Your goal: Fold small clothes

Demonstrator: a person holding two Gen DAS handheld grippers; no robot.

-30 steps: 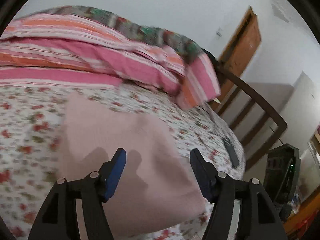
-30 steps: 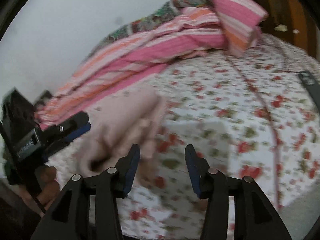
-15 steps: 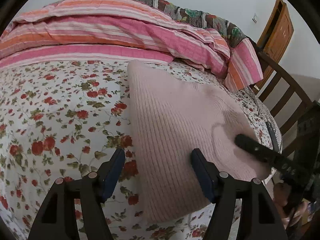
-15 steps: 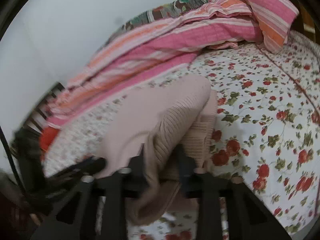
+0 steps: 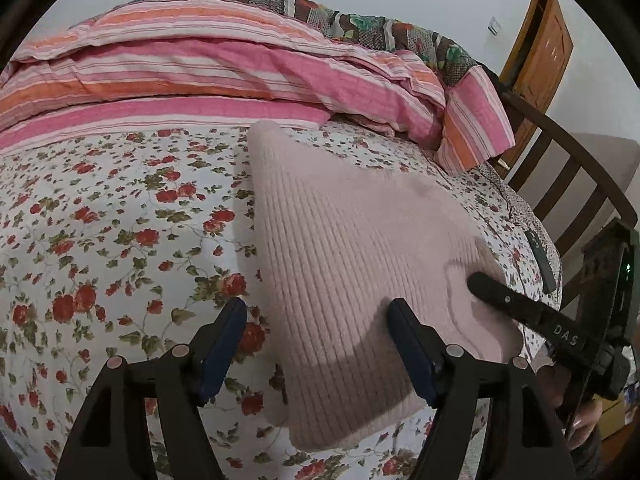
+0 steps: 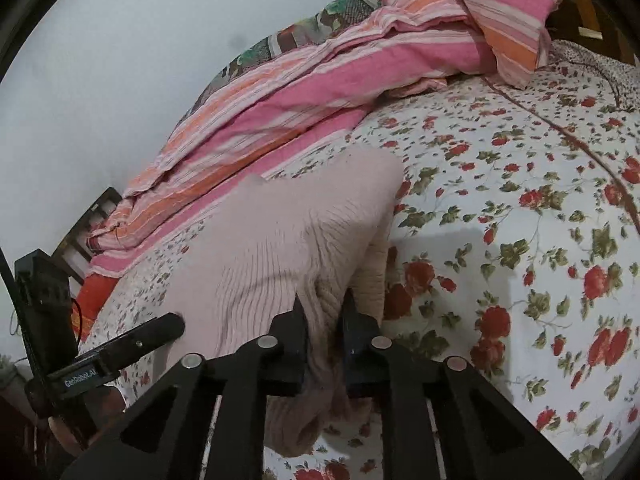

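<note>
A pale pink ribbed knit garment [image 5: 352, 248] lies folded on the floral bedsheet [image 5: 100, 240]. My left gripper [image 5: 316, 344] is open and hovers over the garment's near left edge, holding nothing. My right gripper [image 6: 324, 320] is shut on a bunched edge of the same garment [image 6: 272, 248] at its right side. The right gripper also shows in the left wrist view [image 5: 520, 308], at the garment's right corner. The left gripper shows in the right wrist view [image 6: 132, 344], at the garment's left side.
A pink and orange striped quilt [image 5: 200, 64] and a striped pillow [image 5: 476, 120] are piled along the far side of the bed. A dark wooden bed rail [image 5: 572, 184] and a door [image 5: 536, 52] stand at the right. A dark remote [image 5: 542, 260] lies near the bed's right edge.
My right gripper has closed on the garment's edge. My left gripper has swung to the left over the garment's left edge and stayed open.
</note>
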